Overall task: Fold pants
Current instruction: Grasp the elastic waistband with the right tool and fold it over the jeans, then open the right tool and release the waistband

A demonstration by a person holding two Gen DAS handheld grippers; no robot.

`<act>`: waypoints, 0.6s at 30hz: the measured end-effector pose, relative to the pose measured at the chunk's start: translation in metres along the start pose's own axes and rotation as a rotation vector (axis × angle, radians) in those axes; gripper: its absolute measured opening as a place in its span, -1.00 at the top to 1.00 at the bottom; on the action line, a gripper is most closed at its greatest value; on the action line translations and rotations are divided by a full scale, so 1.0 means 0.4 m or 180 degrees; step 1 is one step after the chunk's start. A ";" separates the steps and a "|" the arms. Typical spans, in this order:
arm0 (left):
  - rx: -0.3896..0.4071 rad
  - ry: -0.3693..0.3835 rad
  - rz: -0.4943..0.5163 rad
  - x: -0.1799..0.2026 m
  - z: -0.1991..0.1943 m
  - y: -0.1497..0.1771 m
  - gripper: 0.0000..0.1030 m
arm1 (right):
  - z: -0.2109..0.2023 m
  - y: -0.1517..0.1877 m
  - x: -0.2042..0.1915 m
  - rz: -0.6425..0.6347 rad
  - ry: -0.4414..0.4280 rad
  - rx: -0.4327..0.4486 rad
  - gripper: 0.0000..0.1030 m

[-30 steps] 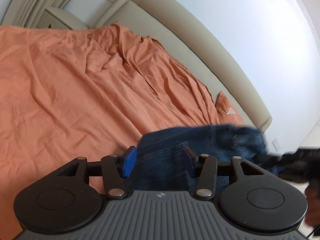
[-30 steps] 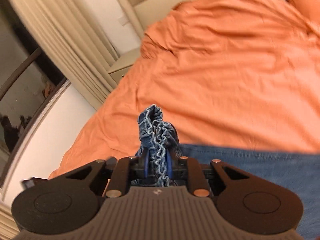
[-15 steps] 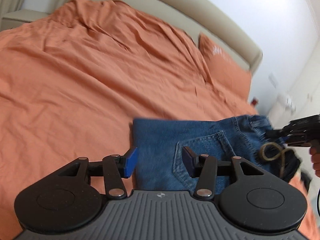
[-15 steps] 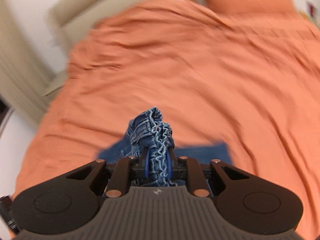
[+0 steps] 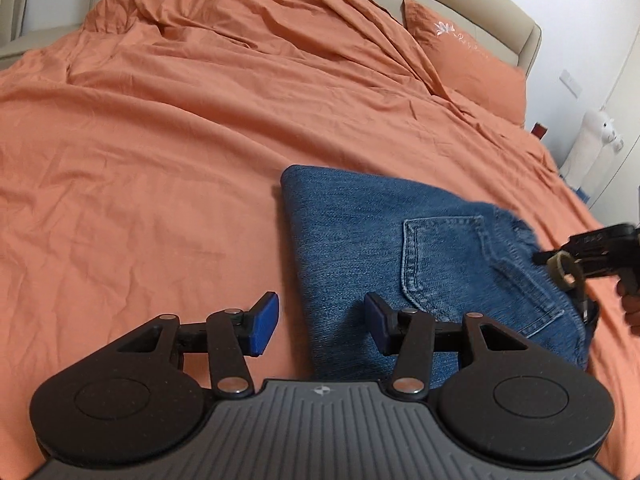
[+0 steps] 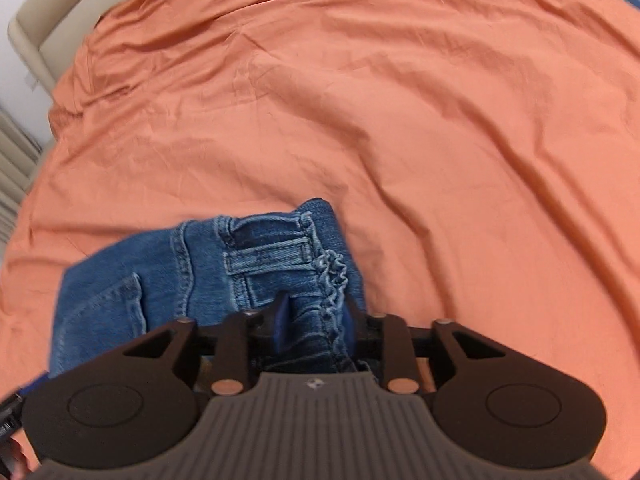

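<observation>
Blue jeans lie folded flat on the orange bed sheet, back pocket up. My left gripper hovers open over the fold's near left edge; nothing is pinched between its blue pads. At the right edge of the left wrist view, my right gripper sits at the waistband end, beside a tan loop. In the right wrist view the right gripper has its jaws opening, with the gathered waistband still between the pads while the jeans rest on the sheet.
An orange pillow and a beige headboard close the far end of the bed. A white plush llama stands beyond the right side. Curtains hang past the left side. Wrinkled sheet stretches all around the jeans.
Both grippers came down toward the bed. The jeans, lifted and bunched in the right gripper before, now lie folded flat. The right jaws have widened around the waistband.
</observation>
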State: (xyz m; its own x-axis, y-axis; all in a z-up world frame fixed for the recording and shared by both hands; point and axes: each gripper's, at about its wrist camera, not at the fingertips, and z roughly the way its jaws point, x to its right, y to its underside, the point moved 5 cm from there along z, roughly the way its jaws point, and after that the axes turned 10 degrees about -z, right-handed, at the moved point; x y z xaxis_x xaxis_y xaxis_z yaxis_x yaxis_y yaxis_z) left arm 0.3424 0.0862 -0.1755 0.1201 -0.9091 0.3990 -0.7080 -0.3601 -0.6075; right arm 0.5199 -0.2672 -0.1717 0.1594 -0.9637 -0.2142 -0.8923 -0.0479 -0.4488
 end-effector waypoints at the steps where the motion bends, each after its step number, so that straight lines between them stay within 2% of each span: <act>1: 0.0019 -0.0052 0.0040 0.002 -0.010 0.002 -0.10 | -0.012 -0.003 -0.009 -0.0089 0.0045 0.0022 0.41; 4: 0.0065 -0.0267 0.0185 0.008 -0.054 0.008 -0.10 | -0.072 -0.005 -0.044 -0.0493 0.0329 0.0218 0.36; 6: 0.0096 -0.0272 0.0170 0.008 -0.095 0.011 -0.11 | -0.121 0.002 -0.070 -0.0713 0.0483 0.0427 0.36; 10: 0.0073 -0.0145 0.0195 0.032 -0.162 0.006 -0.25 | -0.202 0.064 -0.146 -0.1026 0.0384 0.0785 0.36; 13: -0.0001 -0.0089 0.0367 0.069 -0.201 0.026 -0.29 | -0.214 0.132 -0.206 -0.1364 0.0368 0.0841 0.37; 15: -0.0047 -0.0062 0.0502 0.091 -0.224 0.049 -0.41 | -0.206 0.167 -0.228 -0.1531 0.0419 0.0850 0.37; 18: -0.0141 -0.0071 0.0694 0.117 -0.238 0.090 -0.52 | -0.169 0.199 -0.220 -0.1590 0.0529 0.0701 0.37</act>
State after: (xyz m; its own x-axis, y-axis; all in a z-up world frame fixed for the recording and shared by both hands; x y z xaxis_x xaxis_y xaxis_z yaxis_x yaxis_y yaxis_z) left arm 0.2566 0.0506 -0.1133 -0.0243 -0.9690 0.2459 -0.7487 -0.1454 -0.6468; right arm 0.4062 -0.2038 -0.1298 0.4550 -0.8673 0.2018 -0.6138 -0.4696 -0.6346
